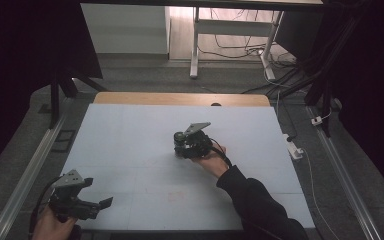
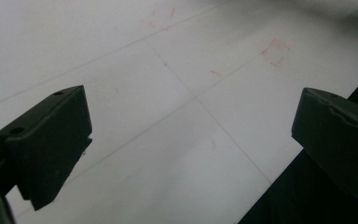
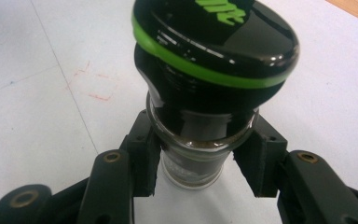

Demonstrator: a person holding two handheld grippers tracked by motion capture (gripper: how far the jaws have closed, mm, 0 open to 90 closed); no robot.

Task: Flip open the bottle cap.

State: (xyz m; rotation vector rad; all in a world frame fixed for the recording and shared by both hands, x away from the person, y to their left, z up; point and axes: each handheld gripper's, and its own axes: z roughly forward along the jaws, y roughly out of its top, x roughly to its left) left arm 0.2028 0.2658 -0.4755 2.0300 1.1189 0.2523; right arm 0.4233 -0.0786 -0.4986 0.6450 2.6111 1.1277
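A small glass jar with a glossy black cap ringed in green stands on the white sheet. My right gripper is shut on the jar's glass body just below the cap, its pads pressing from both sides. From above, the right gripper sits at the middle of the sheet with the jar at its left end. My left gripper hovers near the front left corner, open, with nothing between its fingers. In the left gripper view the left gripper has bare sheet behind it.
Faint red marks and thin lines cross the sheet. A wooden table edge shows behind the sheet. A white power strip and cables lie off the right side; metal rails flank the table.
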